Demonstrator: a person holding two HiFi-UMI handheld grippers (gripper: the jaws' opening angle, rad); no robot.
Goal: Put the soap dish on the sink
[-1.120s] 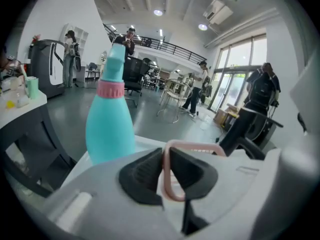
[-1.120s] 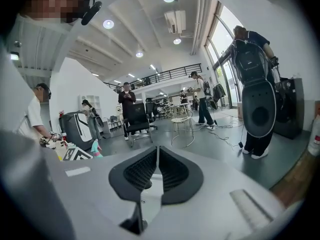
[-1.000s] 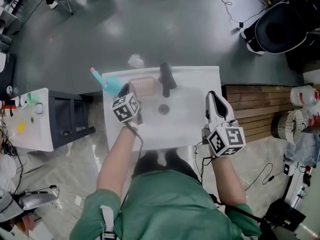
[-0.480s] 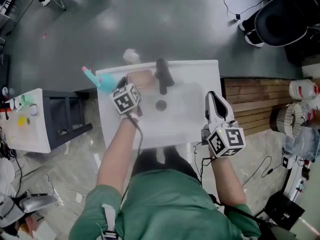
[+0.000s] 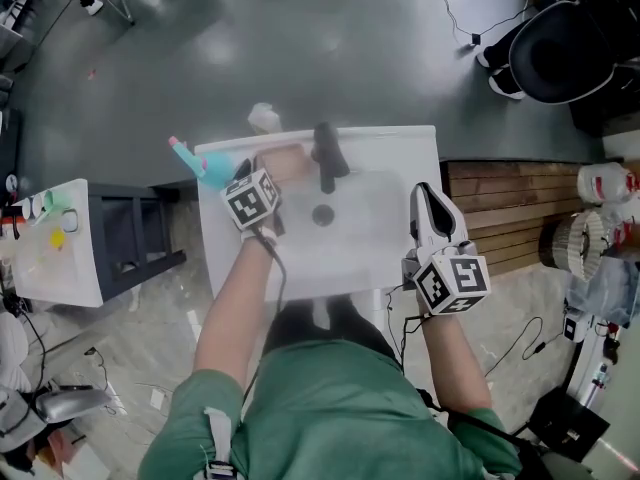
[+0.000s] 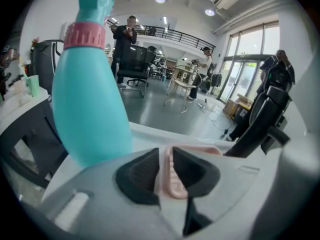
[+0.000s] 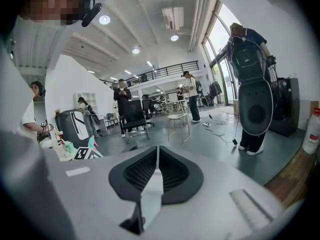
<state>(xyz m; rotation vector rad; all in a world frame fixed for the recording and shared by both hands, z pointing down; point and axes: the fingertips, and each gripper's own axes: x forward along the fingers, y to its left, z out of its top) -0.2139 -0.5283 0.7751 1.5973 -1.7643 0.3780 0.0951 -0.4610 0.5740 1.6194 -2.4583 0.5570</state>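
Starting with the head view, the white sink (image 5: 400, 146) stands directly in front of the person, with the black faucet (image 5: 328, 158) at the middle of its back ledge and the drain (image 5: 322, 213) in the basin. The pink soap dish (image 5: 288, 163) lies on or just above the back ledge, between the teal bottle (image 5: 207, 166) at the left corner and the faucet. Its long axis runs along the ledge, left to right. The left gripper (image 5: 257, 175) reaches it from the near side. The right gripper (image 5: 428, 203) hangs over the sink's right edge, well apart from the dish, so the left hand is the working one. In the left gripper view, the left gripper (image 6: 166, 170) has its fingers (image 6: 137, 176) pinching one wall of the soap dish (image 6: 171, 184), one finger inside the tray and one outside. The rest of the dish extends forward and to the right, toward the faucet (image 6: 260, 119). The teal bottle (image 6: 87, 109) stands just to the left of the fingers, above the sink ledge (image 6: 150, 131). Whether the dish base already bears on the ledge cannot be confirmed from these views. Judged from position, placement is nearly complete, and release calls for spreading the fingers without dragging the wall sideways. In the right gripper view, the right gripper (image 7: 156, 166) has its fingers (image 7: 175, 171) pressed together with nothing between them, pointing out across the room.
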